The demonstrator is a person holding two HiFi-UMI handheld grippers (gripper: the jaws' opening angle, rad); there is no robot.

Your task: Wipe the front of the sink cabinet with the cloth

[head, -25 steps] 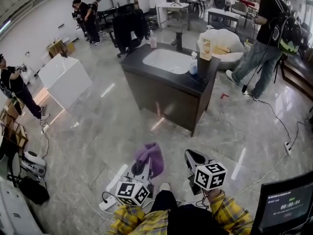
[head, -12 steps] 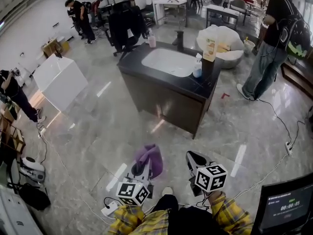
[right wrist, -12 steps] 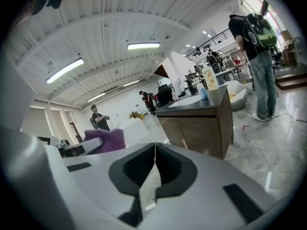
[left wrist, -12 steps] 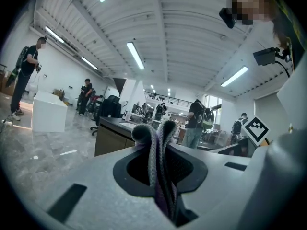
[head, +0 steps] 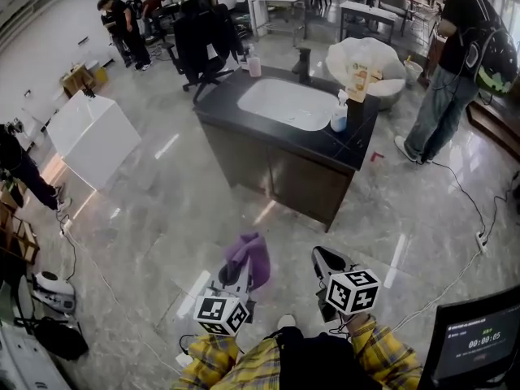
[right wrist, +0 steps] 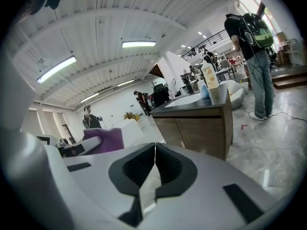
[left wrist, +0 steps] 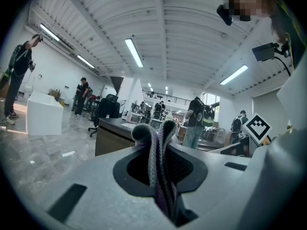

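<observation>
A dark sink cabinet (head: 280, 177) with a black top and white basin (head: 284, 104) stands ahead on the marble floor; it also shows in the left gripper view as the cabinet (left wrist: 111, 140) and in the right gripper view as the cabinet (right wrist: 201, 128). My left gripper (head: 237, 273) is shut on a purple cloth (head: 250, 254), whose folds poke up between the jaws as the cloth (left wrist: 156, 143). My right gripper (head: 323, 265) is shut with nothing in it, its jaws meeting (right wrist: 154, 164). Both grippers hang low near my body, well short of the cabinet front.
On the countertop stand a spray bottle (head: 340, 114), a carton (head: 357, 81), a soap bottle (head: 254, 65) and a faucet (head: 304, 62). A white box (head: 89, 136) sits left. A person (head: 447, 71) stands right of the cabinet. Cables (head: 463, 210) cross the floor. A monitor (head: 475, 340) is lower right.
The view has drawn slightly closer to the cabinet and tilted. Both grippers keep their pose, the left still holding the cloth. The person at right has stepped a little.
</observation>
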